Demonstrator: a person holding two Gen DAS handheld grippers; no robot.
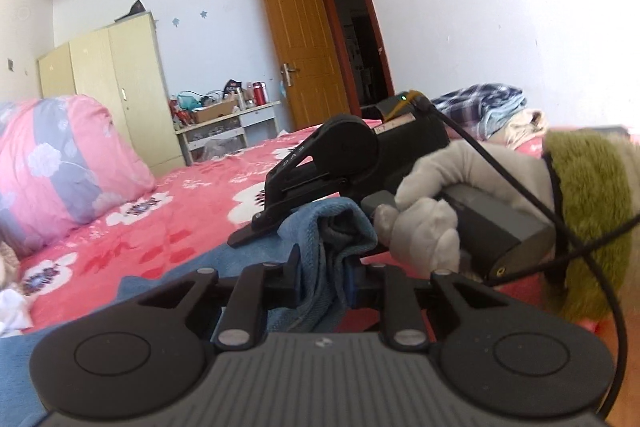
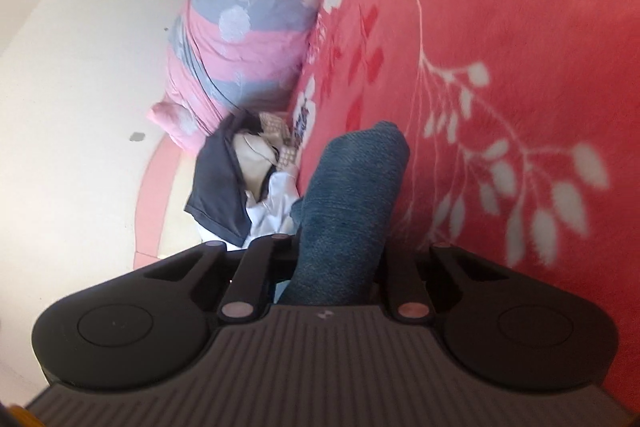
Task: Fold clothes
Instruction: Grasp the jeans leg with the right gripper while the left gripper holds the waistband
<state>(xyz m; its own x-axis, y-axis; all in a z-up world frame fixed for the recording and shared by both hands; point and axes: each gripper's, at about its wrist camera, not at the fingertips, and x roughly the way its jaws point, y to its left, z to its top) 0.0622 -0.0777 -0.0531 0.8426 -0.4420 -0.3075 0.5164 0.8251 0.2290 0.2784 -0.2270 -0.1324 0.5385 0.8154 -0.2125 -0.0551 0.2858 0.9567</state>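
Between the black fingers of the left gripper (image 1: 324, 279), low in the centre of the left wrist view, a bunched edge of the blue terry-knit garment (image 1: 336, 227) is being pinched, the jaws clenched on it so the cloth is hanging in folds rather than slipping free. Just above, the right gripper (image 1: 256, 231) is reaching in from the right of the frame, carried by a hand in a pale grey glove (image 1: 428, 211), its tips touching the same blue cloth; seemingly both are taking one edge together to carry it over. Low in the centre of the right wrist view, the right gripper (image 2: 340, 267) is closing on a rolled length of that garment (image 2: 352, 195), held clear of the red fleece bedspread with white flowers (image 2: 520, 67). Further out, a pink and grey flowered pillow (image 2: 248, 27) is lying at the upper left, with a heap of dark and white clothes (image 2: 240, 187) beside it, probably waiting or already sorted; I cannot tell which.
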